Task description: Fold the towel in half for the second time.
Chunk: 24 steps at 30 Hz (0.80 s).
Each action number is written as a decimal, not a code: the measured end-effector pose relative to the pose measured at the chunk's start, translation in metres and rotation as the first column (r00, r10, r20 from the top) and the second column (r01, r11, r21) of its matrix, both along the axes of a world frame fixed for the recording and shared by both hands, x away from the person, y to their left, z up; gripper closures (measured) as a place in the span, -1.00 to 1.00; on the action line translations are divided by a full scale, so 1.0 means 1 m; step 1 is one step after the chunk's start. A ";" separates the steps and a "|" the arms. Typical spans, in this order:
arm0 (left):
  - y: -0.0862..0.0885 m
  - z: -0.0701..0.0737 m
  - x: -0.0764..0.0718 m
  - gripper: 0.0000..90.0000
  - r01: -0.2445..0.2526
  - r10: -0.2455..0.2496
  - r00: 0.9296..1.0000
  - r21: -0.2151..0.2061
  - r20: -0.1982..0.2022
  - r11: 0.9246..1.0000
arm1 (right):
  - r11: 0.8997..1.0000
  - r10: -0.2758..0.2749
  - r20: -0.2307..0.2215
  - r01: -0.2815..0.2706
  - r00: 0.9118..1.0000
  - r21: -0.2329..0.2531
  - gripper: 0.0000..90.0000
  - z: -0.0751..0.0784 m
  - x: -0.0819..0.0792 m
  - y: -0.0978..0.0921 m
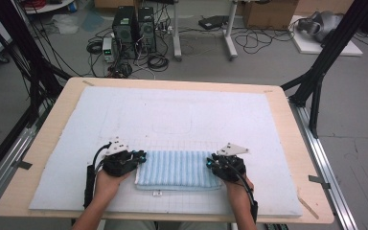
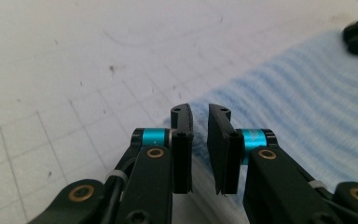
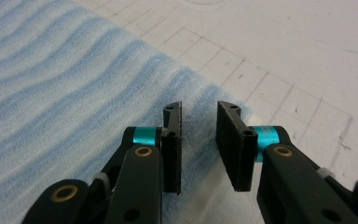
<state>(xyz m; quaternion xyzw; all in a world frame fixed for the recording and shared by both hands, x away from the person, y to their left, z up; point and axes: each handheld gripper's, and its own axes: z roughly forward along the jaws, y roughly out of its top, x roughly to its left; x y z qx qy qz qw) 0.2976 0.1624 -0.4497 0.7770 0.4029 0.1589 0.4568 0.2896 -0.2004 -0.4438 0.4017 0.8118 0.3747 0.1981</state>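
Flanking a folded blue-striped towel [image 1: 175, 168] on the counter [image 1: 287, 120], a person's two grippers are lining up on its far corners, one at each short end. The towel is lying with its long axis running left to right, close to the near edge of the white gridded mat [image 1: 182, 115]; a small white tag [image 1: 156, 193] is poking out of its near hem.

The left gripper [image 1: 143, 156] is sitting at the towel's far left corner, and in the left gripper view its fingers [image 2: 182, 140] are standing narrowly apart, holding nothing, with the corner of the cloth [image 2: 307, 107] lying just ahead and to their right. The right gripper [image 1: 210, 160] is mirroring it at the far right corner; in the right gripper view its fingers [image 3: 172, 140] are gaping a little wider, also empty, straddling the cloth's corner [image 3: 74, 93] from above.

Each hand is equally near its own corner, so neither is having to reach. Beyond the towel the mat is lying bare toward the far edge of the counter, giving plenty of open room for unfolding or dragging the cloth away from the person; the near side is offering far less.
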 end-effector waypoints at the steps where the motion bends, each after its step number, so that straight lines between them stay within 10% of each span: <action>1: -0.002 0.000 0.000 0.78 -0.003 0.003 1.000 0.016 0.005 1.000 | 1.000 -0.006 0.000 0.006 1.000 0.005 0.51 0.000 -0.001 -0.002; 5: 0.002 0.003 -0.002 0.68 -0.012 0.013 1.000 -0.005 0.027 1.000 | 0.998 -0.029 0.015 0.029 0.999 0.048 0.31 0.005 -0.008 -0.012; 9: 0.013 0.011 -0.005 0.18 -0.011 0.023 0.996 -0.145 0.081 0.989 | 0.994 -0.051 0.064 0.045 0.997 0.095 -0.15 0.014 -0.016 -0.024; 15: 0.022 0.020 -0.010 -0.57 -0.050 0.089 0.980 -0.212 0.180 0.976 | 0.987 -0.103 0.140 0.084 0.985 0.135 -0.58 0.028 -0.031 -0.047; 24: 0.043 0.027 -0.018 -0.62 -0.006 0.062 0.969 -0.228 0.237 0.974 | 0.977 -0.145 0.198 0.109 0.969 0.182 -0.74 0.040 -0.041 -0.075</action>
